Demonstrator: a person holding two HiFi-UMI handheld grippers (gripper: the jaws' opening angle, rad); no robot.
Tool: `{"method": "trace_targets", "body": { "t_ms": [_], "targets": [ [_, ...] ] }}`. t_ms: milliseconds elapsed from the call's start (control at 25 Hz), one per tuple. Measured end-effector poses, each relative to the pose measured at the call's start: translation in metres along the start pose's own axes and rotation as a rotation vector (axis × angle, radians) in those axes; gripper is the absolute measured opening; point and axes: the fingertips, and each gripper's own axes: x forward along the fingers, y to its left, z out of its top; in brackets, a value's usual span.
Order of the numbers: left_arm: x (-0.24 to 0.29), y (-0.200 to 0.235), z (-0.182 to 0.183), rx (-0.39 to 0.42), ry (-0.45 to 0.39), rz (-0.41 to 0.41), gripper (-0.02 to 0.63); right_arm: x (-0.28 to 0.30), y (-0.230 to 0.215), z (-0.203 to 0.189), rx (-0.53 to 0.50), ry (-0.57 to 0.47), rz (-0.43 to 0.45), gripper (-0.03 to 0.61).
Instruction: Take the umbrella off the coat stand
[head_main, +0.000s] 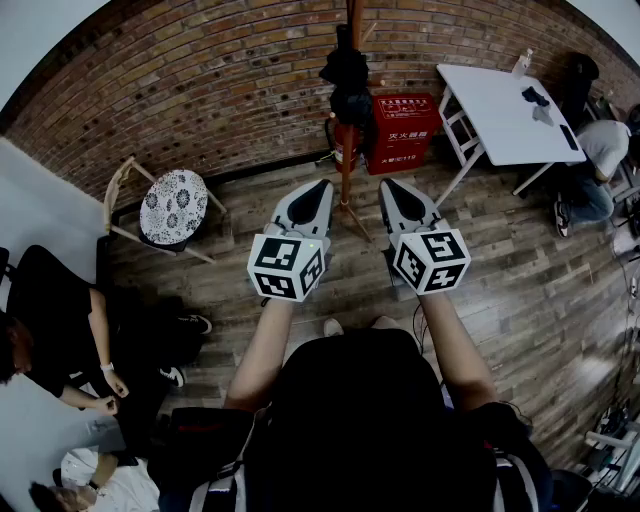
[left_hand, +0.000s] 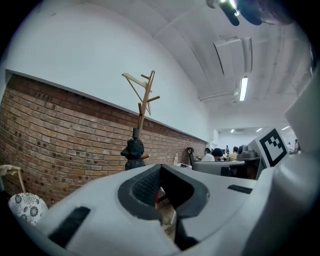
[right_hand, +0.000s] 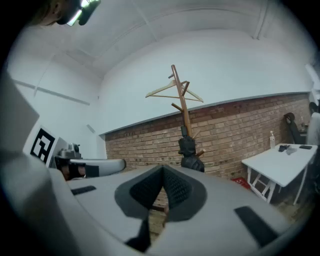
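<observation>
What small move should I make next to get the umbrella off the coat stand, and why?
Probably advance toward the umbrella. It hangs on the stand ahead, out of reach, and the left tool and right tool are both shut and empty.

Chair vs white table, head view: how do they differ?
The chair stands left of the coat stand; the table stands right of it. The chair has a round patterned seat in a pale wooden frame; the table has a plain white rectangular top. The chair's seat bears nothing; the table carries a few small dark things and a bottle. Both stand on the wooden floor by the brick wall.
</observation>
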Motion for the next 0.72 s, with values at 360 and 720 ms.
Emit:
{"method": "trace_targets", "body": {
  "t_ms": [360,720],
  "targets": [
    [-0.001,0.004,0.003,-0.016,-0.02,0.003,0.018,0.003,0.001,-0.001,0.028,-0.012,0.012,0.028],
    [-0.008,0.012,0.006,-0.025,-0.023,0.001,0.018,0.013,0.005,-0.001,0.063,-0.002,0.023,0.028]
  ]
}}
